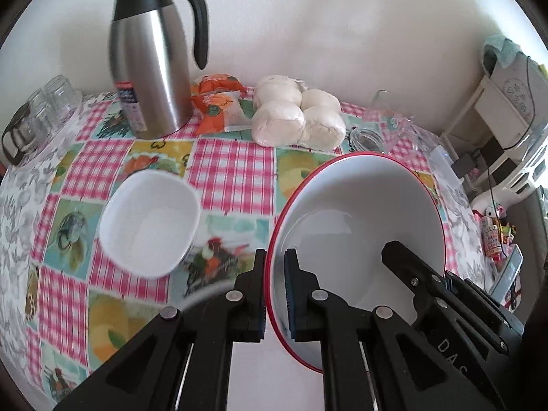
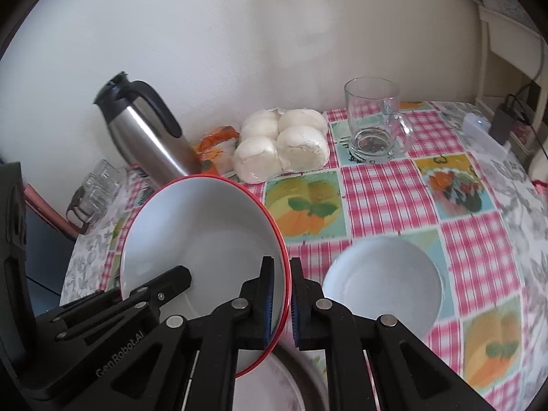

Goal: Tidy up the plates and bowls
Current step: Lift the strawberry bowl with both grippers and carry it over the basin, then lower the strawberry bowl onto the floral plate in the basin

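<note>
A large white bowl with a red rim (image 1: 359, 219) is held up above the table by both grippers. My left gripper (image 1: 274, 294) is shut on its left rim. My right gripper (image 2: 287, 301) is shut on its right rim; the bowl also shows in the right wrist view (image 2: 205, 239). A small plain white bowl (image 1: 150, 222) sits on the checked tablecloth to the left. A second white bowl (image 2: 383, 284) sits on the cloth to the right. A plate (image 2: 274, 387) lies under the held bowl, partly hidden.
A steel thermos jug (image 1: 154, 65) stands at the back left by orange packets (image 1: 219, 102) and a bag of white buns (image 1: 298, 116). A glass mug (image 2: 375, 120) stands at the back right. Upturned glasses on a tray (image 1: 41, 116) sit far left.
</note>
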A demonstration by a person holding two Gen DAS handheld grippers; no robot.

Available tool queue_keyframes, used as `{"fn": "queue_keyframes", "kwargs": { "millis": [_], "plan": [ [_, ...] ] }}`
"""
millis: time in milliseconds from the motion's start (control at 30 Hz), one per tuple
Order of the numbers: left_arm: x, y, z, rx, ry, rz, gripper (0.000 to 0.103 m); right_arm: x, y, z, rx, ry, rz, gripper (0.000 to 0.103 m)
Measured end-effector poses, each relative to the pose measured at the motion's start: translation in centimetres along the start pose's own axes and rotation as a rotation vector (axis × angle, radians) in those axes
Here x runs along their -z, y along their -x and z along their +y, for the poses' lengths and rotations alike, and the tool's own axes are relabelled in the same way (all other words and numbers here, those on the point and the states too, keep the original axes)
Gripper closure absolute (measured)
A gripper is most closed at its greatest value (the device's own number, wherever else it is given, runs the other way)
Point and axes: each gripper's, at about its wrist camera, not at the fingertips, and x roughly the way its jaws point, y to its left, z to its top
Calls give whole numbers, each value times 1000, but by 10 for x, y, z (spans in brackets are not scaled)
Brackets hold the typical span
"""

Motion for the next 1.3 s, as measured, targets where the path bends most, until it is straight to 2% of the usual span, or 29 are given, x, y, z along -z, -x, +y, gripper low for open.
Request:
{"fn": "queue_keyframes", "kwargs": {
  "millis": [233, 400, 767, 933, 1300],
  "plan": [
    [18, 28, 8, -5, 14, -39, 93, 20, 27, 24, 7, 37, -14, 92],
    [32, 45, 9, 2, 20, -68, 93, 35, 42, 27, -6, 27, -28, 91],
    [53, 53, 18, 51, 20, -45, 93, 57, 57, 28, -10, -26, -25, 90],
    [60, 51, 23, 42, 25, -30, 93, 63, 55, 30, -14, -29, -7, 90],
    [69, 27, 34, 6, 53, 65, 93, 75, 27, 30, -8, -17, 92, 90]
  ]
}}
